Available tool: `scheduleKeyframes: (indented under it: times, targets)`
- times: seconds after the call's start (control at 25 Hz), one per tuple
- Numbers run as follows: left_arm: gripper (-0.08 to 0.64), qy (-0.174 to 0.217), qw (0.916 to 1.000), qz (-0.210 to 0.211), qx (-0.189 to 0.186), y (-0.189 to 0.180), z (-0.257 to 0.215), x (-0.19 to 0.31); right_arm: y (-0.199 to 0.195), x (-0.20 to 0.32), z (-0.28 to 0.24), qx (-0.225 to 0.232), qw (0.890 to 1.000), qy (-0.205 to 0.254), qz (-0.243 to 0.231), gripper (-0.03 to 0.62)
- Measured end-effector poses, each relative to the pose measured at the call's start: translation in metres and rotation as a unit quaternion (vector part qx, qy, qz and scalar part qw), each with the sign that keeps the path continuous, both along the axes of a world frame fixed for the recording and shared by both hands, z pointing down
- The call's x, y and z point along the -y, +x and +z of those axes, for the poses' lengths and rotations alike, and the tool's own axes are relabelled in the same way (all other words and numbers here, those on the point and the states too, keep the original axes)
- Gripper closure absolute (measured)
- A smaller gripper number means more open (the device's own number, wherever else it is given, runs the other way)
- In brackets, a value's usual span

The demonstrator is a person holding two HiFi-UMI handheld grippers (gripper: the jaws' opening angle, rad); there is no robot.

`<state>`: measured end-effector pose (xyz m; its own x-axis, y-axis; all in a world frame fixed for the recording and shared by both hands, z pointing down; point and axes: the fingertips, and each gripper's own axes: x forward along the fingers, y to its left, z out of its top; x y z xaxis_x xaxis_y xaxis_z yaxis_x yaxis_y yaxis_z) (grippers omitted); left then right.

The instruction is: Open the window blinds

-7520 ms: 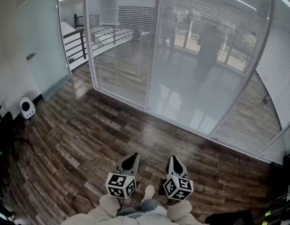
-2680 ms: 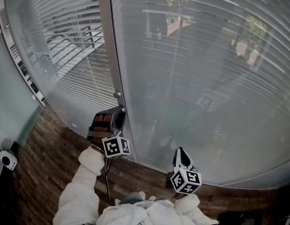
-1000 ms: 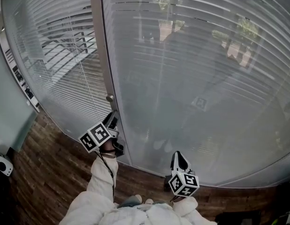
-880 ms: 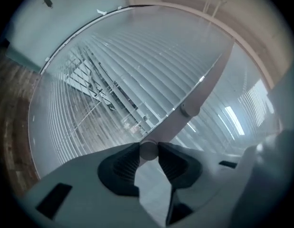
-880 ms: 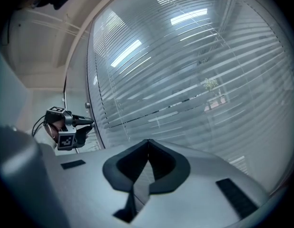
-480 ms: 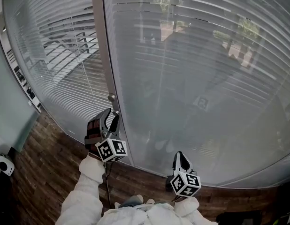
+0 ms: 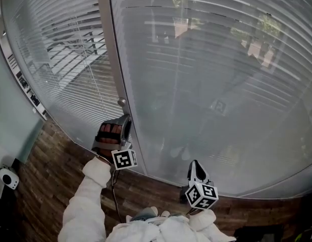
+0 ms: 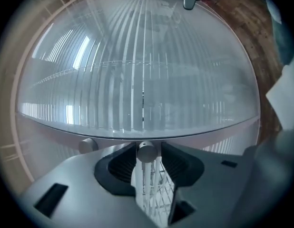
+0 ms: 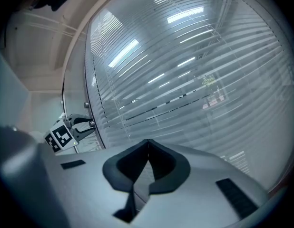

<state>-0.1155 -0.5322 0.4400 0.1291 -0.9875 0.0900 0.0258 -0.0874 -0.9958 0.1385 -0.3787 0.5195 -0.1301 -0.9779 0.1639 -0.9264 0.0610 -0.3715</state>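
Left gripper (image 7: 115, 131) reaches to the grey post (image 7: 109, 49) between the panes, left of centre in the head view. Its jaws stand wide apart. They have just been opening, then easing back a little. A small round knob (image 8: 146, 151) sits between their tips, and the pads do not clamp it. The right gripper (image 7: 194, 164) hangs low at the lower right of centre, with its jaws together and nothing in them.

Counted, there are two grippers, two glass panes, one post and two knobs. The second knob (image 8: 87, 145) stands free just beside the first on the same post.

The blinds (image 7: 221, 69) fill the upper and right part of the head view, behind the glass. They are pale horizontal slats, tilted nearly flat, so the right pane looks milky and only dim shapes come through. The slats in the left pane (image 7: 60, 69) let more through, and dark railing bars show behind them.

The left arm stretches up from the bottom centre in a fluffy white sleeve (image 7: 88, 205), the gripper's marker cube facing the camera. The right arm stays tucked close to the body, and its gripper points at the glass, roughly level. Dark wooden floor (image 7: 45, 185) runs along the foot of the glass, and a small white device (image 7: 8, 177) sits at the far lower left.
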Motion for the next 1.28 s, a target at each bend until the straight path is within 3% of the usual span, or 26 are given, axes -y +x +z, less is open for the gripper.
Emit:
scheduleKeyframes:
  times: [0.12, 0.2, 0.4, 0.48, 0.6, 0.68, 1.0, 1.16, 1.28]
  targets:
    - [0.436, -0.006, 0.9991, -0.001, -0.042, -0.001, -0.005, -0.001, 0.004, 0.000, 0.001, 0.000, 1.000, -0.002, 0.007, 0.578]
    - [0.436, -0.029, 0.9929, -0.003, -0.115, -0.001, -0.007, 0.000, 0.005, 0.001, 0.001, 0.000, 1.000, -0.001, 0.011, 0.578]
    - [0.436, -0.053, 0.9581, -0.017, -0.281, -0.005, -0.006, 0.002, 0.005, 0.007, -0.001, -0.001, 1.000, 0.002, 0.014, 0.578]
    - [0.436, -0.080, 0.9311, -0.021, -0.355, -0.006, -0.007, 0.002, 0.002, 0.009, -0.001, -0.001, 1.000, 0.002, 0.010, 0.578]
    - [0.436, -0.134, 0.8701, -0.019, -0.474, -0.008, -0.011, 0.003, -0.002, 0.012, -0.002, -0.002, 1.000, 0.003, 0.003, 0.578]
    - [0.436, -0.158, 0.8314, -0.020, -0.532, -0.011, -0.013, 0.003, -0.004, 0.013, -0.002, -0.002, 1.000, 0.004, 0.000, 0.578]
    - [0.436, -0.184, 0.7389, -0.039, -0.647, -0.013, -0.013, 0.002, 0.004, 0.014, -0.004, -0.002, 1.000, 0.009, 0.006, 0.578]
    - [0.436, -0.190, 0.6823, -0.046, -0.704, -0.017, -0.014, 0.003, 0.005, 0.012, -0.004, -0.003, 1.000, 0.008, 0.007, 0.578]
    - [0.436, -0.193, 0.6486, -0.050, -0.735, -0.019, -0.015, 0.003, 0.006, 0.010, -0.005, -0.004, 1.000, 0.009, 0.009, 0.578]
